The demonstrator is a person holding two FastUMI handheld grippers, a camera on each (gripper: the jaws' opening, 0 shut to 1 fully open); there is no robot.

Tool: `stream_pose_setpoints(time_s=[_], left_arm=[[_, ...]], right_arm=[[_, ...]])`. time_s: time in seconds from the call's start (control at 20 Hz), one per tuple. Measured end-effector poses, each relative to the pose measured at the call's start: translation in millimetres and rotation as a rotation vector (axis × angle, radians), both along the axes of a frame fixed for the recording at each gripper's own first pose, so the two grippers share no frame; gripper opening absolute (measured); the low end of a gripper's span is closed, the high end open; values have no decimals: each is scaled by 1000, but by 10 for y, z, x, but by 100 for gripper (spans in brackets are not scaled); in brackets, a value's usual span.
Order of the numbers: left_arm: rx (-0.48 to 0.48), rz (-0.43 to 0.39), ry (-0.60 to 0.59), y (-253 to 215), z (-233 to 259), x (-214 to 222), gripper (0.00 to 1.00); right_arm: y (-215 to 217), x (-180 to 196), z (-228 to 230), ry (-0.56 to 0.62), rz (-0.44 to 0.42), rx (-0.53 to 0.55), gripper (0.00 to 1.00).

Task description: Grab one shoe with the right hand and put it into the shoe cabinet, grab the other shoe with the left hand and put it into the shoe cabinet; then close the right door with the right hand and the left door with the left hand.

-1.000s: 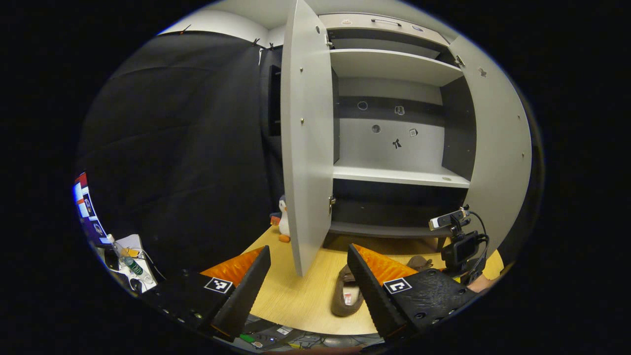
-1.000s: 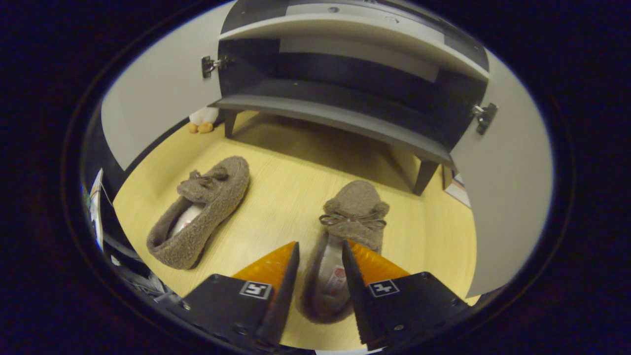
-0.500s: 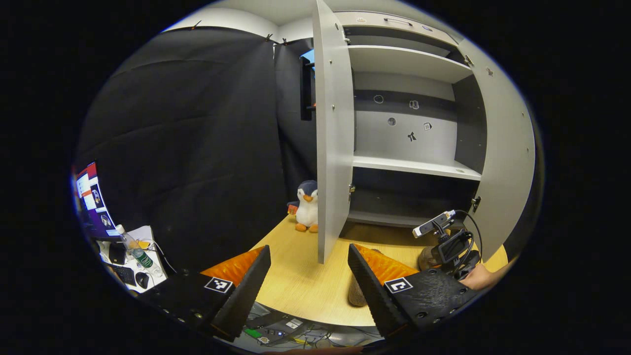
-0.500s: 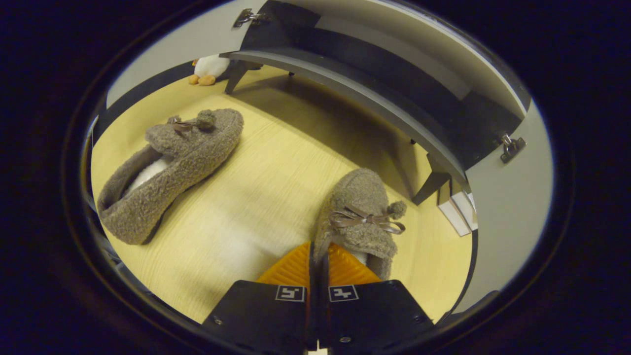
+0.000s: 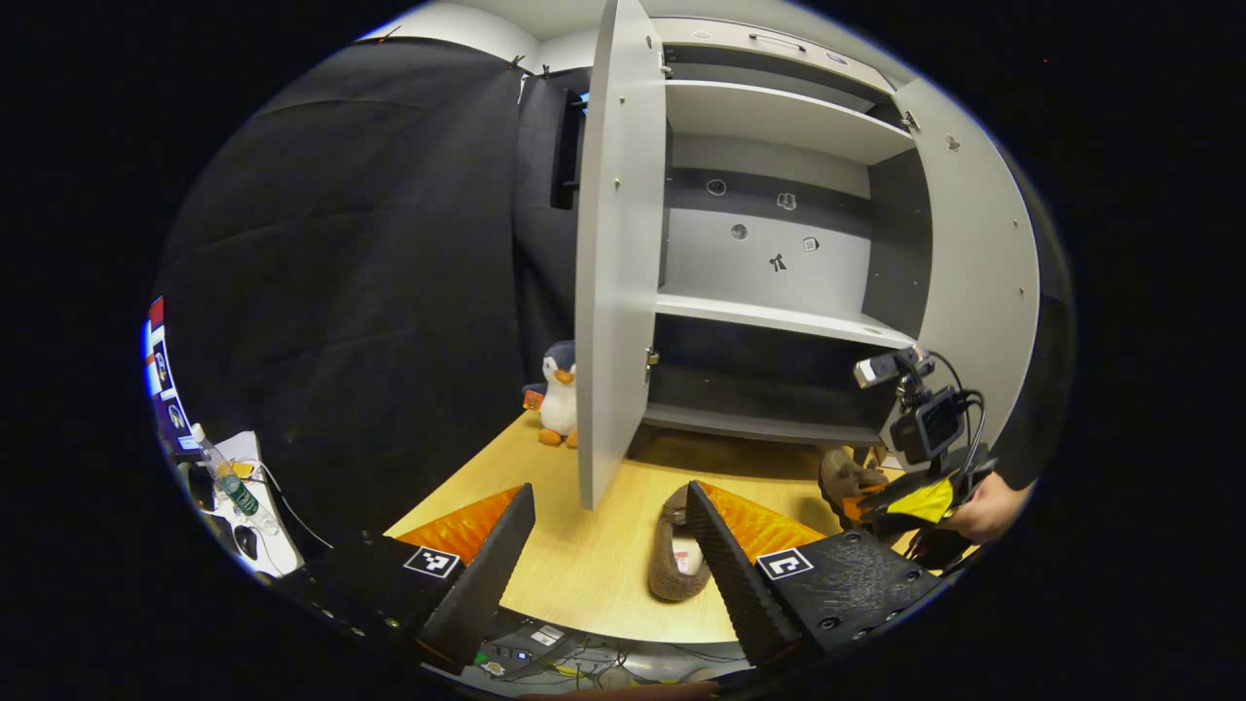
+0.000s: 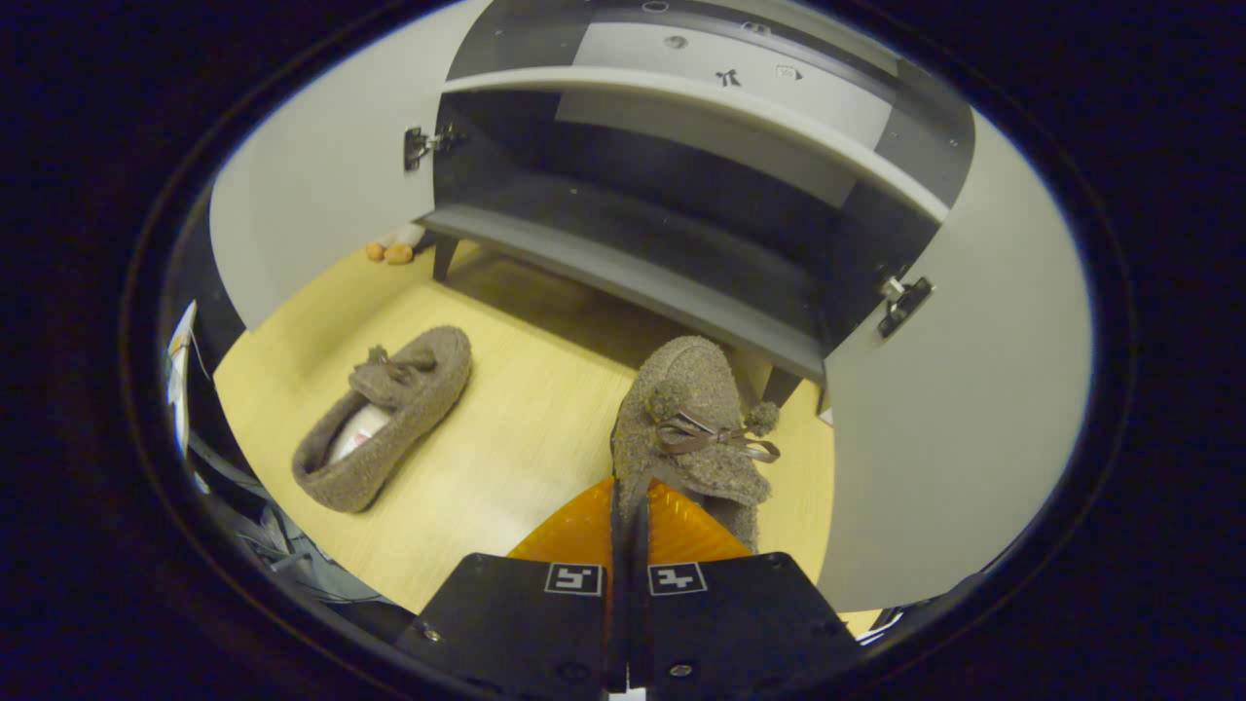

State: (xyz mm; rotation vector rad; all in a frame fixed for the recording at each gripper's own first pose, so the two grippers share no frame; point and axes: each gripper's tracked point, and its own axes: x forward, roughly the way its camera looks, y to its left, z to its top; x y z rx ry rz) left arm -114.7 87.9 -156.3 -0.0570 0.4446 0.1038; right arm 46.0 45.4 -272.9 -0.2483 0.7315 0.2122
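In the left gripper view, the left hand-held gripper (image 5: 608,545) hovers with its jaws spread wide and empty above the near edge of the pale wooden tabletop (image 5: 584,584). One fuzzy brown shoe (image 5: 675,557) lies on the tabletop just beyond the fingers. The shoe cabinet (image 5: 779,282) stands open; its left door (image 5: 613,263) juts edge-on toward the camera, close to the lying shoe. A toy penguin (image 5: 558,394) sits behind that door. Farther right, the right hand-held gripper (image 5: 876,501) now carries the other shoe (image 5: 842,475) clear of the tabletop, where half a second ago it was low against the wood. In the right gripper view, the right hand-held gripper is closed on the side wall of that shoe near its heel, its bow-trimmed toe pointing at the bottom shelf (image 6: 642,277). The grasp looks done and the carry begun. The shelf front is open and bare, so there is room to slide in, but the right door (image 6: 964,389) stands close alongside and the shelf lip lies just ahead.
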Motion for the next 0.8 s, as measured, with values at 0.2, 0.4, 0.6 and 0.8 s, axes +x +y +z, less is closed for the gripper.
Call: stream_pose_setpoints(time_s=[0.2,0.4,0.6,0.8], left_arm=[[-20,-46,-33,-112,25,99,95],[-39,-37,-52,-92,92,186,95],[-17,-17,-38,33,62,182,94],[-18,29,-38,238,53,110,94]], right_arm=[[-12,53,840,-142,-11,58,4],[-8,127,1680,-277,-13,114,4],[-41,539,2396,-350,-55,176,4],[-36,1181,2803,-359,-65,126,4]])
